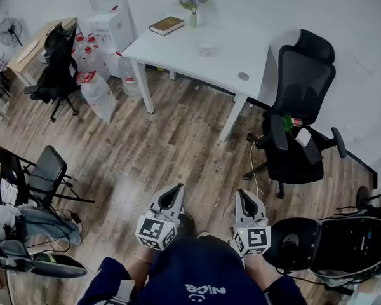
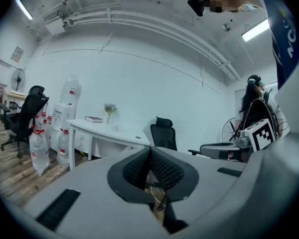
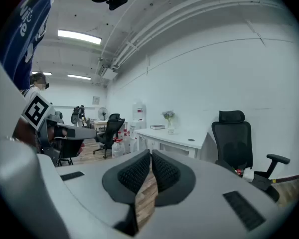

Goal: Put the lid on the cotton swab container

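Down at the bottom edge of the head view, both grippers sit close against the person's torso, side by side, noses pointing forward over the wood floor toward the bench. Marker cubes face up at the camera.

- left gripper: clenched, pads pressed together, nothing between them.
- right gripper: same, pads meet at the tip, empty.

Room to move:
- The floor between the grippers and the bench is open.
- An office chair stands off the bench's right front corner, with small items on its seat. A cable trails on the floor beside it.
- Water bottles cluster at the bench's left end, by the water dispenser.
- A folding chair stands to the person's left. A second black seat sits just beside the right gripper.

Hard to read:
- A small clear container sits on the bench between the vase and the front edge, with a book to its left. It is well apart from both grippers and too small to tell whether a lid is on it.
- A round gray spot lies near the bench's front edge. I cannot tell whether it is a lid or a cable hole.
- The hands are hidden under the gripper bodies.
- A seated person is cut off by the left edge.
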Demonstrator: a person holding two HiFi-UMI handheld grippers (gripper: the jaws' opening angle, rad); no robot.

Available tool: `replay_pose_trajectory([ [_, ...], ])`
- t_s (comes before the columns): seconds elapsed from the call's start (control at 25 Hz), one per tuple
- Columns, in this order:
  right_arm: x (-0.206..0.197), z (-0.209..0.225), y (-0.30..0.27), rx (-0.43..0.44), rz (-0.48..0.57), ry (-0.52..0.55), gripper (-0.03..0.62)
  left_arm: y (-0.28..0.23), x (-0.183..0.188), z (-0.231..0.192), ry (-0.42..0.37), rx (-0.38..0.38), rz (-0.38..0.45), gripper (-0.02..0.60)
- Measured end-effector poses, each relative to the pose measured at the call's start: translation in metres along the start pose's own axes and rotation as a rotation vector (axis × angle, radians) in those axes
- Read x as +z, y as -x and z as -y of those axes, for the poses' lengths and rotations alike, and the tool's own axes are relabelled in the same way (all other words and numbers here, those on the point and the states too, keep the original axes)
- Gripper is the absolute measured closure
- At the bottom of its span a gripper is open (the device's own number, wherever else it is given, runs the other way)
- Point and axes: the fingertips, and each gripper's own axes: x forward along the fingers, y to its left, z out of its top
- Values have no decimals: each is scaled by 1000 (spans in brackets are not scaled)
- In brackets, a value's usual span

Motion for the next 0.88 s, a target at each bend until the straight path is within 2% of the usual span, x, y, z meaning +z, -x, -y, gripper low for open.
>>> replay_pose_trajectory([
  [0.28,1,-6,-27,5,-28,27,540,-11,4,-23,3,-6,-8,563],
  [0.52,11,1,-60,-11,13,-54,539,-28,11,-55,-2,-7,-11,563],
  [0.72,20,-6,-95,-7,15,-61,539,-48,17,-78,-28,-69,-76,563],
  [0.88,13,-17,-107,-28,34,-128,539,-53,15,-89,-59,-115,-106,563],
])
